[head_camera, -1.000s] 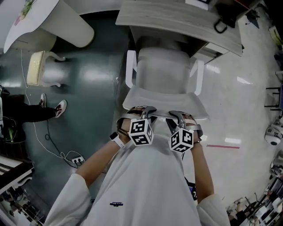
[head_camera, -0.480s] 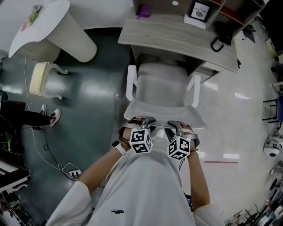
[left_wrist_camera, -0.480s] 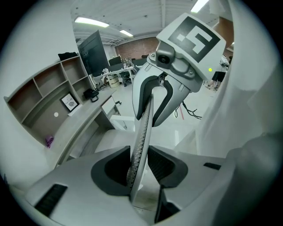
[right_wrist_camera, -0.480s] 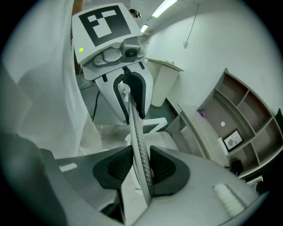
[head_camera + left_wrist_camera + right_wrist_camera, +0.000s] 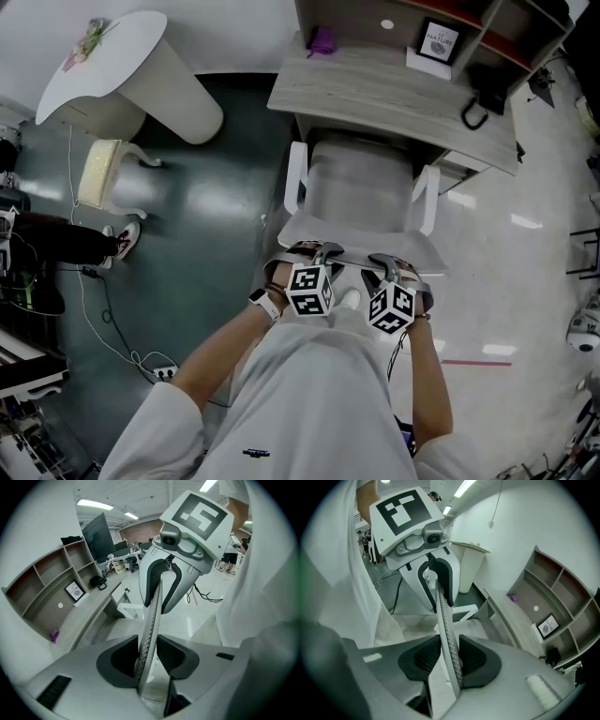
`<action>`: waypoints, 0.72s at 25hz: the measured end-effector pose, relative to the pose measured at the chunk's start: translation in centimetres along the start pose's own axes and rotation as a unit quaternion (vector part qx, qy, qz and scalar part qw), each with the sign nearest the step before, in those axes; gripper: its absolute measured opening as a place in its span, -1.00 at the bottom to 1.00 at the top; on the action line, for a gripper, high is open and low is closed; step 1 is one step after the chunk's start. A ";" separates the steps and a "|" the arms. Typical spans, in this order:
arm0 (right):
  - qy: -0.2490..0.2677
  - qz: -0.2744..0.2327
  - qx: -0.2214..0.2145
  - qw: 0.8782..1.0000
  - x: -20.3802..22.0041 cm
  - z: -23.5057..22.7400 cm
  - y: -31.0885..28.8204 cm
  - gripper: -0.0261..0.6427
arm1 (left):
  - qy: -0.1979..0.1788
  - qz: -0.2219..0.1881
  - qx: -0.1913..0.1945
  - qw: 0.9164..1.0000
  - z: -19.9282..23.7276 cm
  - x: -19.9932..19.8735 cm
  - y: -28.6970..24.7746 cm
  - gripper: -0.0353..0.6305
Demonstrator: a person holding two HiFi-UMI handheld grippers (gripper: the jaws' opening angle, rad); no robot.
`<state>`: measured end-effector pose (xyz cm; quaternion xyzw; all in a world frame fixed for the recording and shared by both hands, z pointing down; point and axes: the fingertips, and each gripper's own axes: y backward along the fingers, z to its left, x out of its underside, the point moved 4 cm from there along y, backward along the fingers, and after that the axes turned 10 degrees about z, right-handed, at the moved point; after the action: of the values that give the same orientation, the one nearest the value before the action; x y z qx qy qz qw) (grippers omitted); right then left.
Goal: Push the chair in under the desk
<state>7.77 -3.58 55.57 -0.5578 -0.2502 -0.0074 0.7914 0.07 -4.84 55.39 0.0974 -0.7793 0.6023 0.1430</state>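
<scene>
Left gripper (image 5: 149,658): clamps the chair back (image 5: 152,606) at its top edge, giving you a push point.
Right gripper (image 5: 449,660): jaws opening, with the same edge between them.
Chair (image 5: 361,187): seat front seems just under the desk (image 5: 375,89), back outside.
Desk: straight ahead, along your push line.

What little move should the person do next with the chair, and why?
Probably push the chair straight forward, toward the desk. The left gripper and the right gripper each have their jaws closed on the top edge of the backrest. The seat sits almost wholly out in front of the desk, so the chair looks far from tucked in.
</scene>
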 end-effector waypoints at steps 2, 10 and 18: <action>-0.004 0.001 0.002 1.000 -0.2 -0.3 -0.2 -0.53 | -0.007 -0.002 -0.002 1.000 0.5 0.1 -0.1 -0.52; 0.011 -0.015 0.060 0.998 -1.8 -2.6 -1.4 -0.54 | 0.012 0.004 -0.002 1.000 4.4 0.6 -0.9 -0.39; 0.019 -0.013 0.069 0.997 -1.7 -5.9 -2.4 -0.55 | 0.015 0.023 0.025 0.999 7.6 -0.5 -2.1 -0.44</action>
<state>7.86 -10.14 55.48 -0.4982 -0.2424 -0.0111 0.8324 0.45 -12.70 55.36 0.0736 -0.7639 0.6261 0.1381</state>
